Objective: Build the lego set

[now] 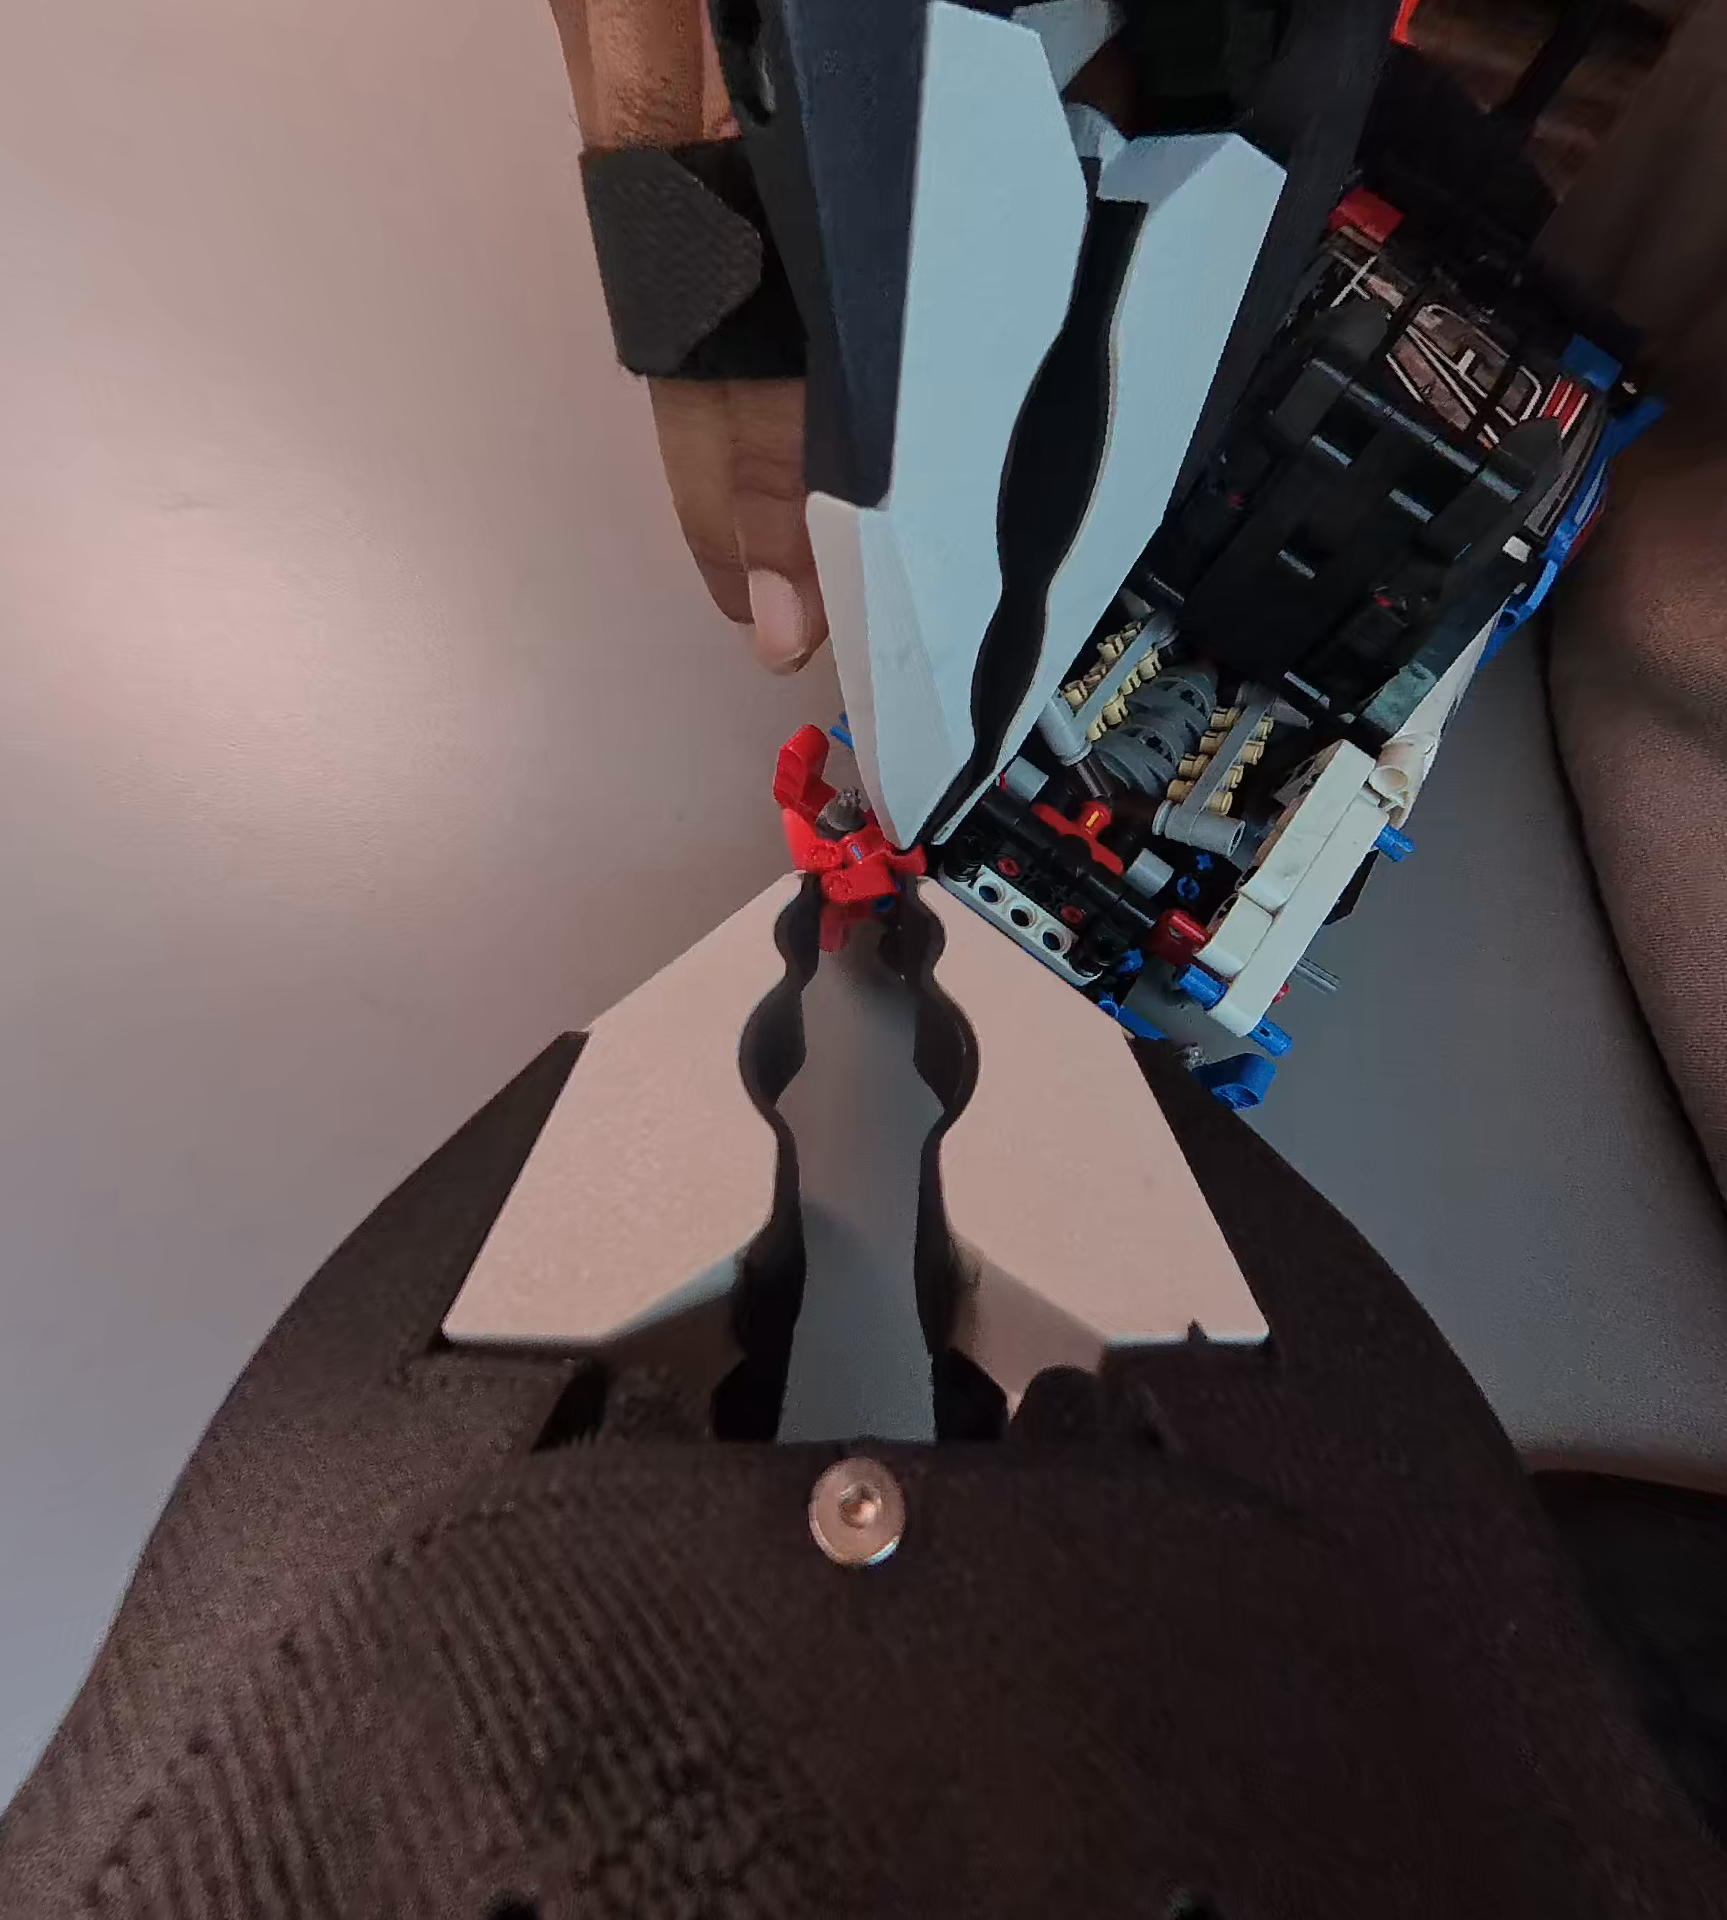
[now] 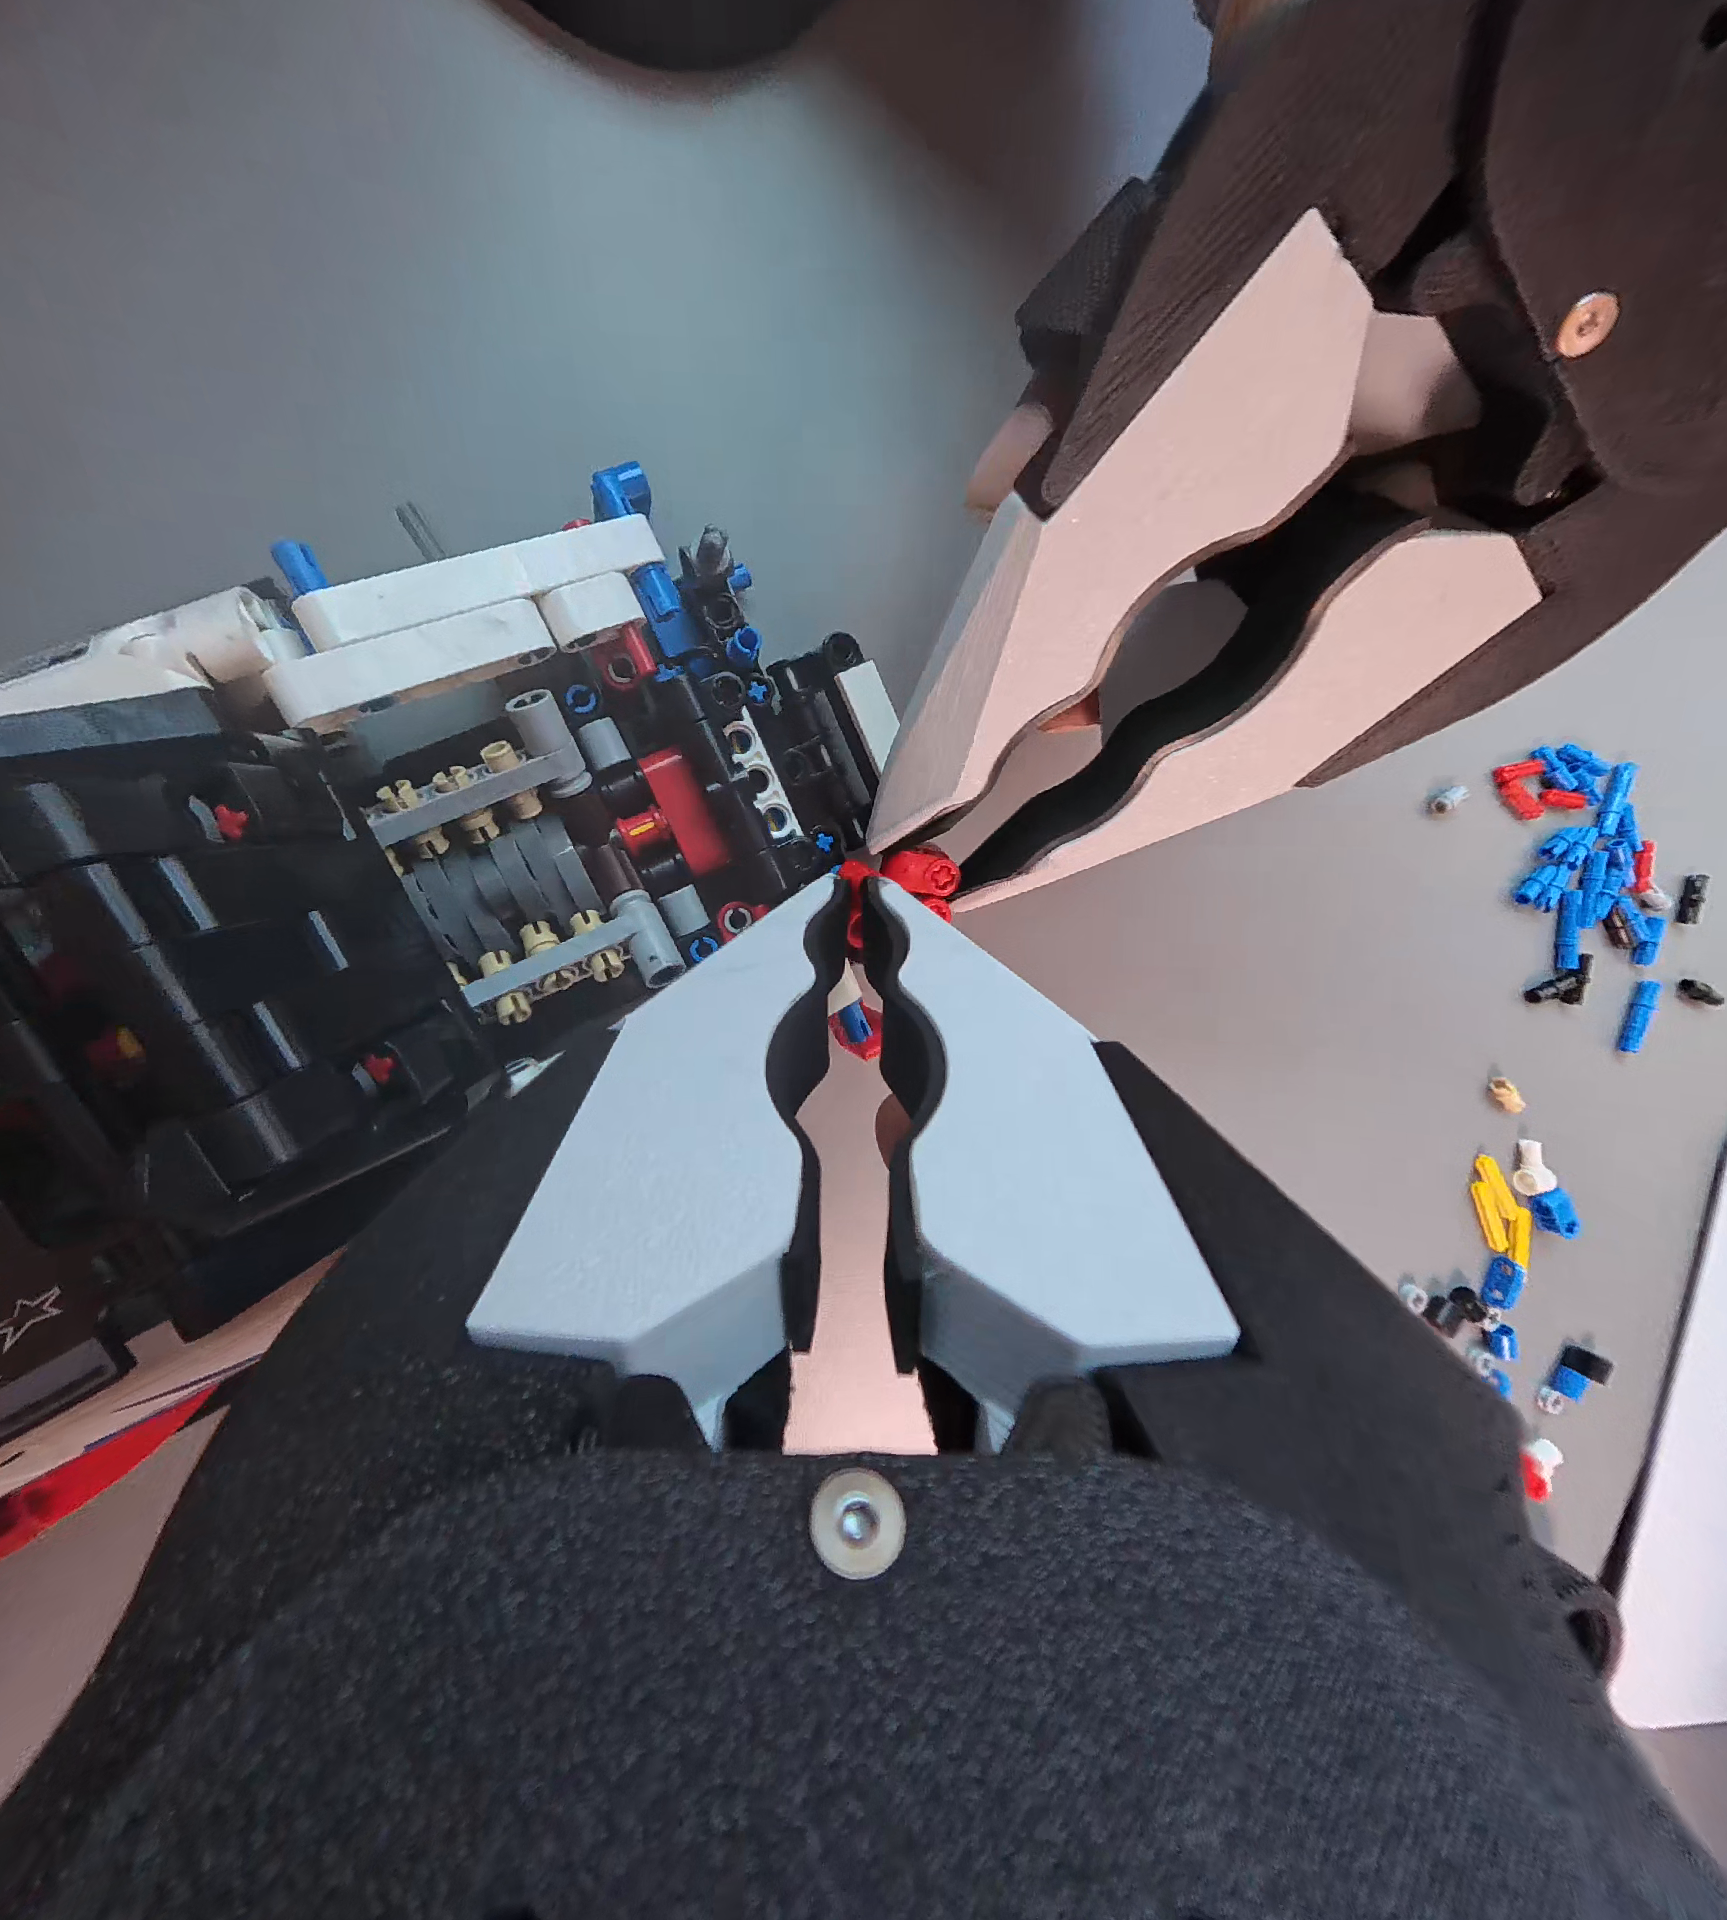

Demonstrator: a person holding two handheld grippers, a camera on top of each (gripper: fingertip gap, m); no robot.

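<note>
A small red Lego assembly [image 1: 828,821] with a dark pin is held above the grey table, next to the open end of a large black, white and blue Lego car model [image 1: 1285,582]. My left gripper [image 1: 857,883] is shut on its lower part. My right gripper [image 1: 909,847] comes in from above, shut on the same red assembly. In the right wrist view my right gripper [image 2: 859,883] pinches the red assembly [image 2: 926,873], and the left gripper [image 2: 906,847] reaches in from the upper right. The car model [image 2: 215,883] lies to the left.
A heap of loose blue, red and black pins [image 2: 1586,873] and some yellow and blue pieces [image 2: 1508,1226] lie on the table to the right. A white flat stand [image 2: 1711,1403] is at the right edge. A brown cushion [image 1: 1690,727] lies beyond the model. Left and right tips are no more than a few centimetres apart.
</note>
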